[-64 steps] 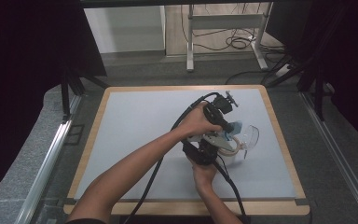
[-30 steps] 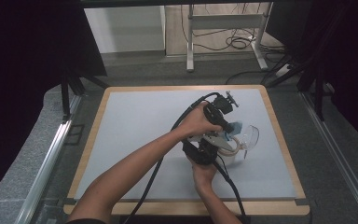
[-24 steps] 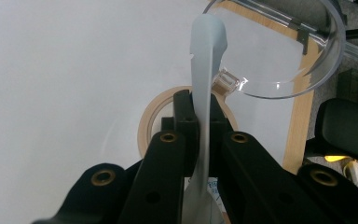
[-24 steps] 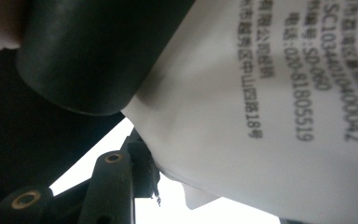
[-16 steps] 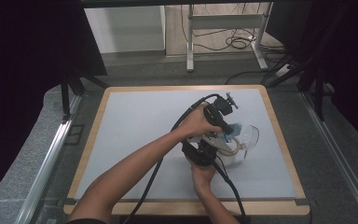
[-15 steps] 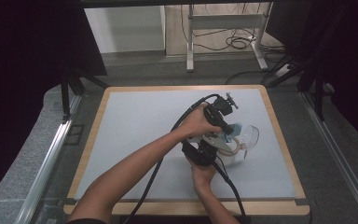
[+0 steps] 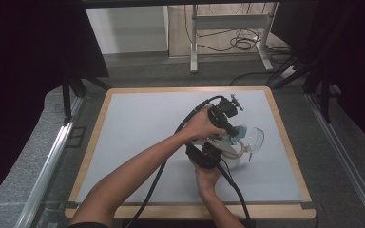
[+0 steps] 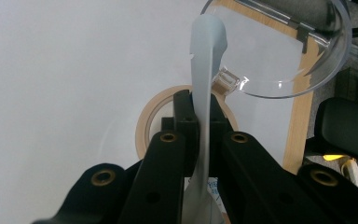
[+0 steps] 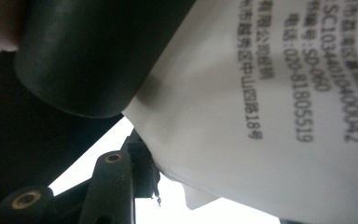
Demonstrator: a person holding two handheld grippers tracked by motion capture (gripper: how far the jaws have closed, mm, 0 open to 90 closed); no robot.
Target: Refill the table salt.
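Glasses [image 7: 253, 137] with a clear front lie on the right side of the grey tabletop [image 7: 138, 123], a bit nearer than the middle, and both hands are busy there. The left gripper [image 7: 224, 118] reaches over from the left. In the left gripper view its black fingers [image 8: 168, 154] are closed tight on the pale side arm of the glasses, with the clear round front just past them. A ring of tape [image 8: 149, 116] lies flat on the tabletop under the fingers. The right gripper [image 7: 204, 154] sits just near of the glasses, close to the other one. In the right gripper view a white packet [image 9: 261, 116] with printed letters is pressed up close, and only one finger [image 9: 114, 182] can be seen beside it, so it is hard to tell if that gripper is open or closed. Almost nothing has moved in the last two seconds. The glasses are in the same spot and the left gripper has only crept a tiny bit farther away. That likely means the person is holding the glasses steady while working on them, not carrying them anywhere yet.
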